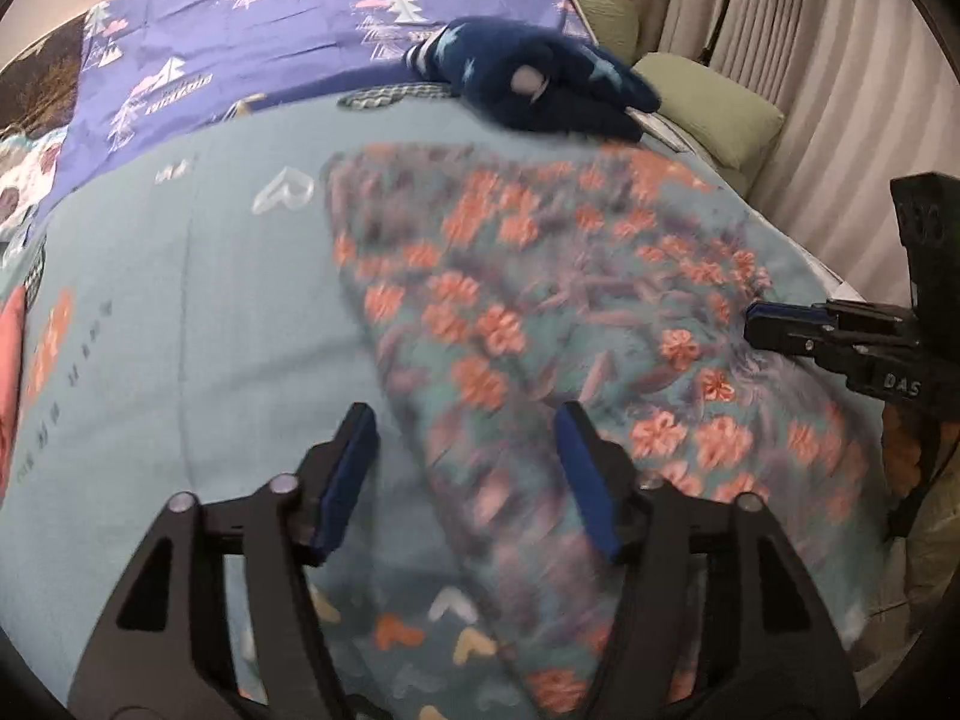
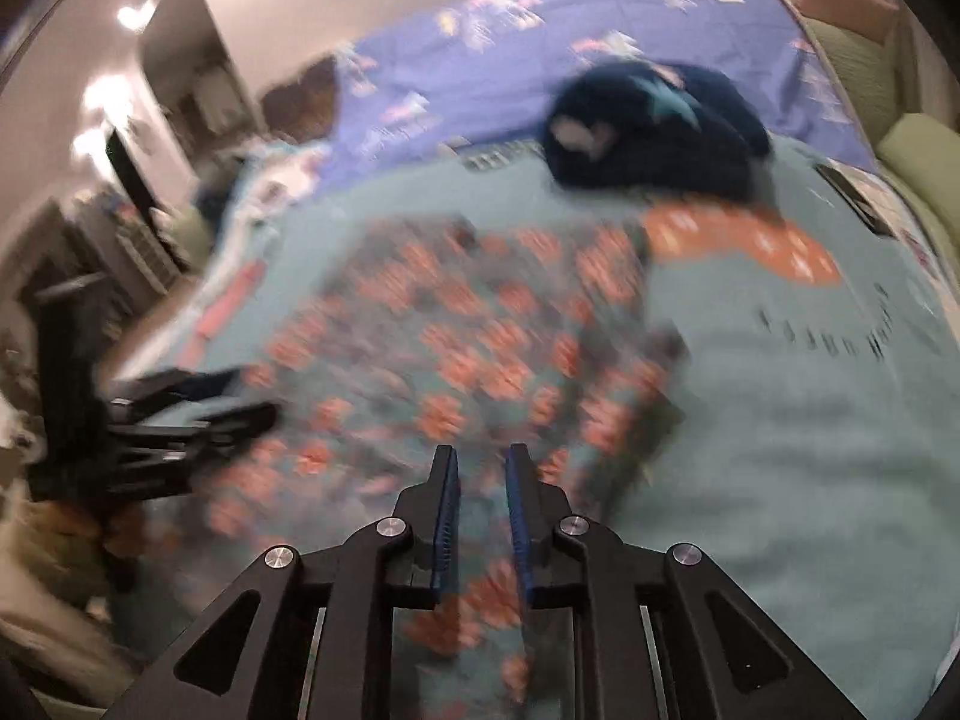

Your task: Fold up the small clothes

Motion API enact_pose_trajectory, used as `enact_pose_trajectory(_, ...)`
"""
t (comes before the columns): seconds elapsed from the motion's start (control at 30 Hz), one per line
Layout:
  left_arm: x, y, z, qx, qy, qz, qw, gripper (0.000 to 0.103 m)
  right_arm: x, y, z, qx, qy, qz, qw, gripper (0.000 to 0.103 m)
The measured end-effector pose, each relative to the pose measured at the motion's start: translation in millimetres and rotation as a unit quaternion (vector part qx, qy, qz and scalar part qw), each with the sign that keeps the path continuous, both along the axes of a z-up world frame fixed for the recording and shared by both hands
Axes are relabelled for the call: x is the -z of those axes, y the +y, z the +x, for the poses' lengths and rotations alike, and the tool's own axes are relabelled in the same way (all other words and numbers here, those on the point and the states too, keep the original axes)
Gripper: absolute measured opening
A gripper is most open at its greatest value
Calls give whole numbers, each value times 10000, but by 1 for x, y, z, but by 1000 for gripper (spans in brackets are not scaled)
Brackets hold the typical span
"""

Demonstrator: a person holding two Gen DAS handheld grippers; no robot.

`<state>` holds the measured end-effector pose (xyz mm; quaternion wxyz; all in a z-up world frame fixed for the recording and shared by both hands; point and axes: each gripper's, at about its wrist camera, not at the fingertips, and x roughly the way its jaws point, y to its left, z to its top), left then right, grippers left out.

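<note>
Floral garment, teal with orange-pink flowers, lies spread on the bed's light teal cover, with one end running toward the bed's near edge beneath both cameras. Its outline is blurred in both views. Beyond it, toward the far side of the bed, a dark navy garment with pale star shapes sits bunched where the teal cover meets a purple sheet printed with trees. Green cushions line the bed's far right corner beside a curtain.

The left hand-held gripper hangs over the floral garment with its blue-padded fingers standing well apart, and the pads press on nothing. The right hand-held gripper has its fingers drawn narrow with a slim gap; floral cloth shows in that gap, but whether the pads pinch it cannot be told.
</note>
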<state>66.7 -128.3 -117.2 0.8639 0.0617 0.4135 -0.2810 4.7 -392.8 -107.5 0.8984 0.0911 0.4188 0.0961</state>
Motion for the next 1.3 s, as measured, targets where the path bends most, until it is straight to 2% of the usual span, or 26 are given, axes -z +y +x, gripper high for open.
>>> enact_pose_trajectory(0.07,-7,6,1,-235,222,-163,9993,66,2,-3,-8,367,-23,199,9991,16)
enact_pose_trajectory(0.13,-18,7,-5,-242,303,-288,9988,66,-11,2,-18,584,-49,124,9982,17)
enact_pose_trajectory(0.2,-30,5,-21,-61,99,-238,9996,66,-23,10,-33,459,-265,50,9986,18)
enact_pose_trajectory(0.27,-40,1,-37,34,-171,-96,9998,66,-29,15,-47,368,-297,15,9989,18)
enact_pose_trajectory(0.37,-47,3,-55,141,-254,-164,9994,66,-32,17,-62,435,-284,38,9986,18)
enact_pose_trajectory(0.47,-47,5,-65,214,-241,-194,9993,66,-25,18,-75,510,-143,310,9981,18)
enact_pose_trajectory(0.53,-41,6,-68,263,-185,-121,9994,66,-18,18,-81,601,-36,315,9977,19)
enact_pose_trajectory(0.67,-4,7,-67,146,238,285,9992,67,-7,19,-86,693,19,355,9970,19)
enact_pose_trajectory(0.7,2,12,-68,136,237,148,9995,67,-6,20,-86,702,23,327,9970,19)
enact_pose_trajectory(0.73,2,14,-70,128,168,62,9998,67,-7,22,-86,718,35,263,9971,19)
enact_pose_trajectory(0.9,-9,18,-75,119,182,121,9997,67,-10,28,-85,753,35,54,9971,19)
enact_pose_trajectory(1.07,-19,23,-81,138,39,7,9999,67,-23,27,-91,762,-129,211,9968,22)
enact_pose_trajectory(1.3,-30,29,-68,46,0,-165,9999,67,-28,20,-86,941,-155,274,9951,28)
